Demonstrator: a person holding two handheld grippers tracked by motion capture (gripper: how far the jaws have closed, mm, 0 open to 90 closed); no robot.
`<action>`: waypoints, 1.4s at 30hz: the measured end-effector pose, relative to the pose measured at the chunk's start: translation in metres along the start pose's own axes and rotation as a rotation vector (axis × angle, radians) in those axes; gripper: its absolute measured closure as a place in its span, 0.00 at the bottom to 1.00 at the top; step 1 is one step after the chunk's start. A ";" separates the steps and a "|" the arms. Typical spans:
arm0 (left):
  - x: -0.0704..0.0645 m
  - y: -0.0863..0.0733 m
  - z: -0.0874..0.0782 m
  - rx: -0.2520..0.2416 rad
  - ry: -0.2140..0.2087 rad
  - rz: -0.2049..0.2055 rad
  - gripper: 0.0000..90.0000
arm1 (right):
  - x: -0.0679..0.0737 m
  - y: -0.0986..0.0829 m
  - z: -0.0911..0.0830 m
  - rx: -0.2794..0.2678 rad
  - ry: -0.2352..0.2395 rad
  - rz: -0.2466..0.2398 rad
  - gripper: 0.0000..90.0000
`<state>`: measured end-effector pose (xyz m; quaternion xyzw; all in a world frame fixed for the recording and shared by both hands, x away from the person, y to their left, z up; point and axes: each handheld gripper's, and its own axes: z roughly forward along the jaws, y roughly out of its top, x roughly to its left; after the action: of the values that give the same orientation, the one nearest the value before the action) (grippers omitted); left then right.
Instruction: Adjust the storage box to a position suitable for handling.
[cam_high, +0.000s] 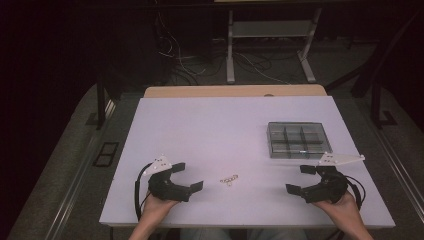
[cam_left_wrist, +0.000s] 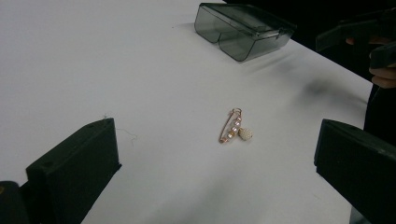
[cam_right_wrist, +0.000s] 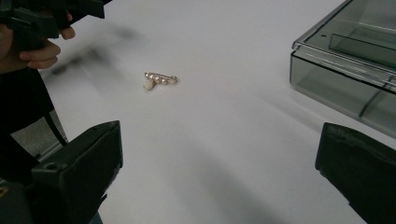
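1. Your left gripper (cam_high: 187, 176) rests near the tabletop's (cam_high: 210, 130) front edge, left of centre. Jaws spread wide, nothing between them.
2. Your right gripper (cam_high: 301, 179) rests near the front edge too, toward the front right corner. Jaws also spread, empty.
3. The pin (cam_high: 229, 179) lies flat on the bare tabletop between the two grippers, close to the front edge, touching neither. It is gold with pale beads and a small round charm.
4. The box (cam_high: 297, 139), smoky clear plastic with compartments, lid shut, sits toward the right edge, behind the right gripper and well apart from the pin.
5. Key relation: the pin's long axis runs roughly along the front edge, pointing from one gripper toward the other. Judged from the high view, your left gripper is somewhat nearer.
6. Judgement: a pinch across the pin's thin width suits it best.
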<state>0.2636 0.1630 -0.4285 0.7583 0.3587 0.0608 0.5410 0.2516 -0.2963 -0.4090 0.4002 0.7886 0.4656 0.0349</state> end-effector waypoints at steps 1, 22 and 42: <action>0.000 0.000 0.000 0.000 0.000 -0.001 0.00 | -0.001 0.000 -0.002 0.002 -0.004 0.004 0.01; 0.000 -0.001 0.000 -0.006 0.003 -0.010 0.00 | -0.026 0.016 -0.026 0.014 -0.053 -0.009 0.01; 0.000 -0.001 0.000 -0.011 0.009 -0.019 0.00 | -0.052 0.038 -0.029 0.048 -0.069 -0.002 0.01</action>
<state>0.2629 0.1629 -0.4299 0.7517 0.3680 0.0608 0.5440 0.2972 -0.3416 -0.3801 0.4160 0.7982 0.4324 0.0529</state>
